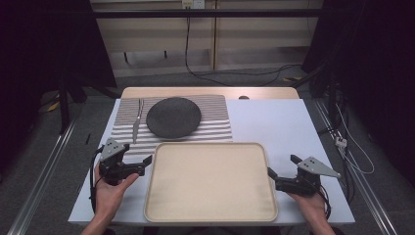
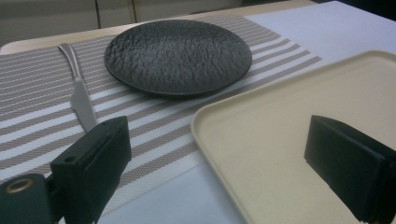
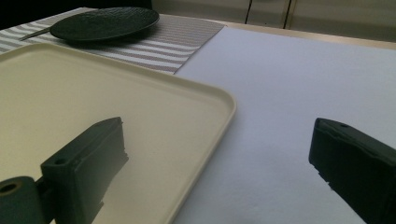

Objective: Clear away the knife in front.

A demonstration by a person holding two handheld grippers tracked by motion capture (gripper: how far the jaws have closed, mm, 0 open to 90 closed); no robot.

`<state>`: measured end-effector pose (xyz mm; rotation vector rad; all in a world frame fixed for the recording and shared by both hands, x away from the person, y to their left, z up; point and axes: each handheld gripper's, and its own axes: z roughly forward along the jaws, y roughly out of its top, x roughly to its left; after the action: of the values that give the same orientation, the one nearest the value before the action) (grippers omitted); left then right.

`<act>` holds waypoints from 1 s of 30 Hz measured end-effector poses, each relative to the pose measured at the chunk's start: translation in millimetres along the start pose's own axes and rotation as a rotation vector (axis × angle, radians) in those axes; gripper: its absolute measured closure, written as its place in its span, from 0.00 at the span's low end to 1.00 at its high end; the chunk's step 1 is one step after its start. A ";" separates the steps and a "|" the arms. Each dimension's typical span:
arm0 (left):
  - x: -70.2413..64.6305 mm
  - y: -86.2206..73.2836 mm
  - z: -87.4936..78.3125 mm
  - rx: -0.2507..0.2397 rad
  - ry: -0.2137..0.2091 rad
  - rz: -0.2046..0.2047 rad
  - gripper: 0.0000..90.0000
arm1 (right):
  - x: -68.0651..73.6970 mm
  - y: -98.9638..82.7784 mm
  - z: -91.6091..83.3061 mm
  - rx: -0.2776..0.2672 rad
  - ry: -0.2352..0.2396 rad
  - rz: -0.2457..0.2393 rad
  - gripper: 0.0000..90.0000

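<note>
An empty beige tray [image 1: 210, 181] lies at the table's front middle. Behind it a black textured plate [image 1: 173, 117] rests on a striped placemat [image 1: 218, 115], with a silver knife [image 1: 136, 121] to its left. My left gripper [image 1: 138, 154] is open beside the tray's near-left corner; in the left gripper view [image 2: 219, 158] its jaws straddle the tray rim [image 2: 205, 135], with the plate [image 2: 177, 56] and knife [image 2: 80, 95] beyond. My right gripper [image 1: 283, 165] is open at the tray's right edge; in the right gripper view [image 3: 219, 158] its jaws straddle that rim [image 3: 224, 116]. Neither holds anything.
The white table top [image 1: 274, 122] is bare to the right of the placemat. A wooden strip [image 1: 210, 91] runs along the far edge. Cables [image 1: 230, 73] lie on the floor behind, and metal rails [image 1: 44, 171] flank the table.
</note>
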<state>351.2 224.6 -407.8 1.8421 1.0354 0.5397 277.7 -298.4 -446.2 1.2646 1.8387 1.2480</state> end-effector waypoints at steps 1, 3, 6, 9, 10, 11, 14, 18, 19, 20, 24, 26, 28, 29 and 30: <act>1.7 0.9 -0.8 0.002 0.001 0.002 0.08 | 0.0 0.1 0.3 0.001 -0.001 0.002 0.04; 6.1 3.5 -1.2 0.001 0.008 0.000 0.08 | -0.4 0.1 1.0 0.003 -0.001 -0.002 0.04; 9.3 5.5 -0.5 0.002 0.005 -0.005 0.07 | -0.1 0.2 1.6 0.002 -0.001 -0.002 0.04; 16.9 11.7 -1.9 0.010 0.014 -0.012 0.07 | 0.9 0.1 1.5 0.009 -0.001 -0.001 0.04; 18.2 13.5 -2.0 0.009 0.017 -0.012 0.07 | 1.0 0.1 1.5 0.009 -0.001 -0.001 0.04; 19.2 14.9 -1.8 0.002 0.018 -0.011 0.07 | 0.9 0.0 1.5 0.009 -0.001 0.000 0.04; 21.6 19.6 -1.1 0.011 0.030 -0.003 0.07 | 0.1 -0.1 1.8 0.009 0.000 0.000 0.04; 23.1 23.6 3.4 0.018 0.032 0.008 0.07 | 0.3 0.4 2.0 0.009 -0.002 0.002 0.04; 23.1 23.6 3.4 0.018 0.032 0.008 0.07 | 0.3 0.4 2.0 0.009 -0.002 0.002 0.04; 24.7 25.4 6.3 0.018 0.026 0.014 0.07 | 0.9 0.9 2.1 0.011 -0.003 -0.001 0.04; 28.1 29.0 11.1 0.028 0.032 0.014 0.07 | 1.9 1.1 2.6 0.011 -0.003 -0.004 0.04; 32.8 32.8 16.1 0.036 0.032 0.004 0.08 | 1.7 0.9 3.2 0.013 -0.002 -0.003 0.04; 34.4 34.4 17.5 0.043 0.035 0.002 0.08 | 1.6 0.9 3.3 0.013 -0.003 -0.004 0.04; 37.3 37.9 21.0 0.056 0.040 0.002 0.08 | 1.6 0.7 3.2 0.013 -0.002 -0.003 0.04; 37.3 37.9 21.0 0.056 0.040 0.002 0.08 | 1.8 0.7 2.9 0.014 -0.002 -0.003 0.04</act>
<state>403.0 236.7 -386.9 1.8886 1.0848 0.5554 279.7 -295.6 -446.6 1.2701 1.8505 1.2343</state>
